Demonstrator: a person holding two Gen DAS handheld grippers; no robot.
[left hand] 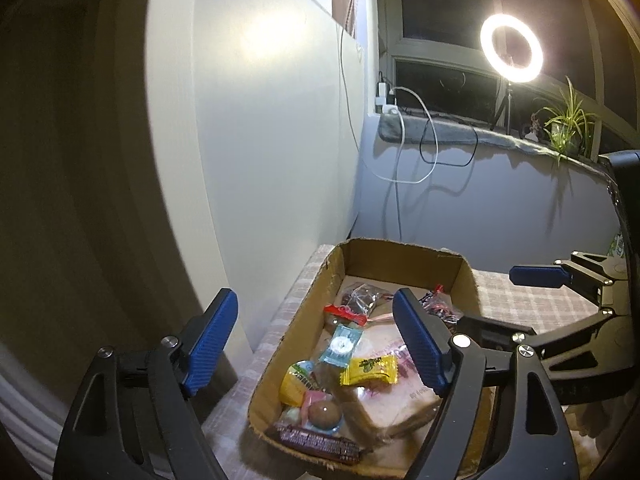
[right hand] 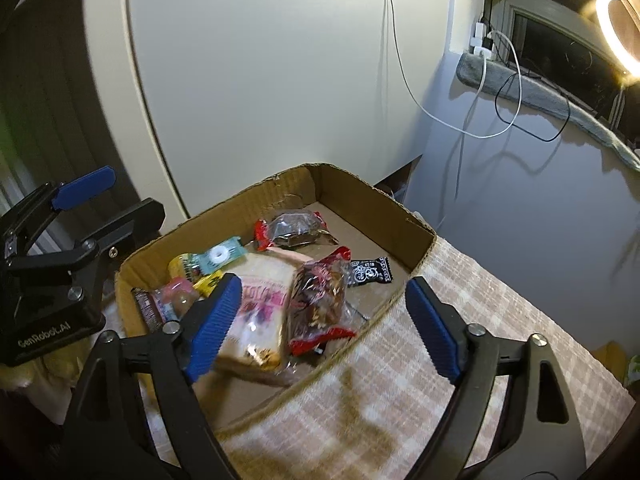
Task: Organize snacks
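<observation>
Snacks [right hand: 256,316] in box [right hand: 416,220] — below both empty tools.

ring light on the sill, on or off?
On. The ring light glows bright white against the dark window and throws a glare patch on the wall.

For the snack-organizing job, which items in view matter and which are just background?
Job: cardboard box, bread pack, red-edged snack pack, yellow candy, black sachet.
Background: ring light, potted plant, cables, checked cloth.
</observation>
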